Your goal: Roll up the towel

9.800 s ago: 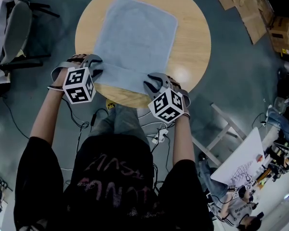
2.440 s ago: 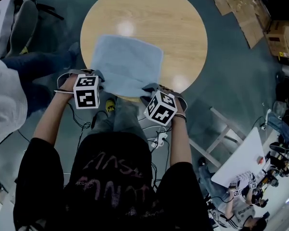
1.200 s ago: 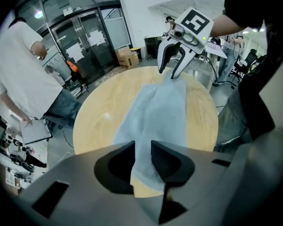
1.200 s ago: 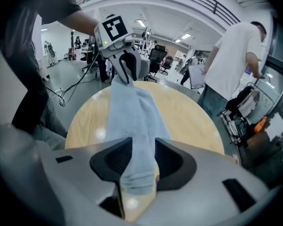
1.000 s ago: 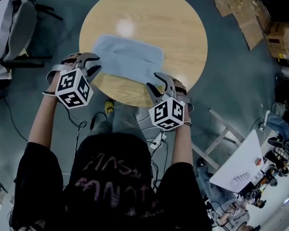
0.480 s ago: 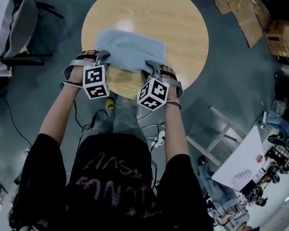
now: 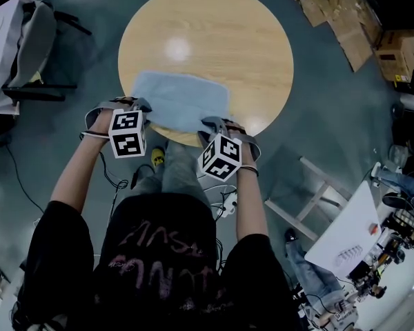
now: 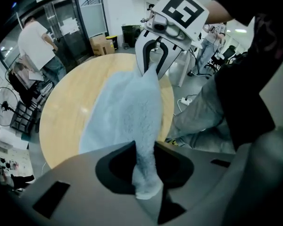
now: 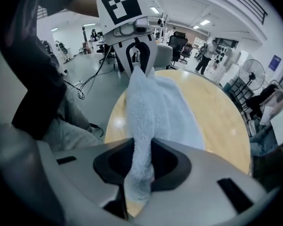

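Towel [image 7: 181,101] gripped at both near corners
The left tool [image 7: 138,105] and right tool [image 7: 210,124] had just been closing — each clamped a corner of it — lying folded at the round surface's [image 7: 221,33] near edge.

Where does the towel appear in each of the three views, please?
Head view: towel left of centre, upper half.
Left gripper view: towel at centre, rising from the bottom.
Right gripper view: towel at centre, rising from the bottom.
Shared landmark: the round wooden table.
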Motion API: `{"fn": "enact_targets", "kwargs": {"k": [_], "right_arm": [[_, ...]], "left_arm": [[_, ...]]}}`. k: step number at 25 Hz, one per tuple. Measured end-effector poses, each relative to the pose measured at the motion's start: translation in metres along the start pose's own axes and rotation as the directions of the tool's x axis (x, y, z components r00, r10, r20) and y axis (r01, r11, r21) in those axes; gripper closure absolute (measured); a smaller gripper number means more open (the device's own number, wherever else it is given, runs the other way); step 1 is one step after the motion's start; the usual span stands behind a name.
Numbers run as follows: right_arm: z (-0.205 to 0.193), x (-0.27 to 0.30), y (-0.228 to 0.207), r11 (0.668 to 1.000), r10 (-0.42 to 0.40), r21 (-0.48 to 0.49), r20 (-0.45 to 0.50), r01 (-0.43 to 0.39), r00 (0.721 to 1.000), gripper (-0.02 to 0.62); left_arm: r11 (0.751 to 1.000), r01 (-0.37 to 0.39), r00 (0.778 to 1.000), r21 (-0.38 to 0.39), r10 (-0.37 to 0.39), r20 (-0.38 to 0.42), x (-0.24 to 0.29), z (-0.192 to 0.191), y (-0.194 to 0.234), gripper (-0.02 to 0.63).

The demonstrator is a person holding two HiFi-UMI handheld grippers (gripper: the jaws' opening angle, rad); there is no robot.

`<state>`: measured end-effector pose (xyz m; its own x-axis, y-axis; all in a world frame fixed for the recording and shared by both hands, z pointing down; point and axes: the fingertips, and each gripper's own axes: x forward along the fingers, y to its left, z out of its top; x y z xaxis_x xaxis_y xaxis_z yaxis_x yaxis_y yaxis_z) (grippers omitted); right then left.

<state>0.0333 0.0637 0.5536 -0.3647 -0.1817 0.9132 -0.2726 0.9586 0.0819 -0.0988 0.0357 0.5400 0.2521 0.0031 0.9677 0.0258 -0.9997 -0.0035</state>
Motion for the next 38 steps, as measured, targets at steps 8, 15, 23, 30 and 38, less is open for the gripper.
{"fn": "enact_targets", "kwargs": {"k": [8,15,23,30,38], "right_arm": [[0.013,-0.007,-0.063,0.998,-0.056,0.002,0.035,0.056,0.998,0.448],[0.023,-0.009,-0.111,0.996,-0.085,0.027,0.077,0.083,0.993,0.408],[0.028,0.009,-0.166,0.989,-0.147,0.040,0.104,0.143,0.984,0.460],[0.029,0.006,-0.180,0.981,-0.153,0.147,0.178,0.128,0.972,0.463],[0.030,-0.042,-0.189,0.914,-0.316,0.342,0.264,0.217,0.911,0.485]], "left_arm": [[0.998,-0.033,0.998,-0.057,0.036,0.044,-0.018,0.008,0.059,0.471],[0.992,-0.073,0.994,-0.102,0.081,0.074,-0.020,0.013,0.110,0.443],[0.972,-0.190,0.977,-0.139,0.201,0.072,-0.005,0.012,0.171,0.463],[0.965,-0.170,0.974,-0.201,0.196,0.114,-0.003,0.013,0.181,0.471],[0.920,-0.195,0.934,-0.340,0.280,0.221,-0.038,0.016,0.175,0.476]]}}
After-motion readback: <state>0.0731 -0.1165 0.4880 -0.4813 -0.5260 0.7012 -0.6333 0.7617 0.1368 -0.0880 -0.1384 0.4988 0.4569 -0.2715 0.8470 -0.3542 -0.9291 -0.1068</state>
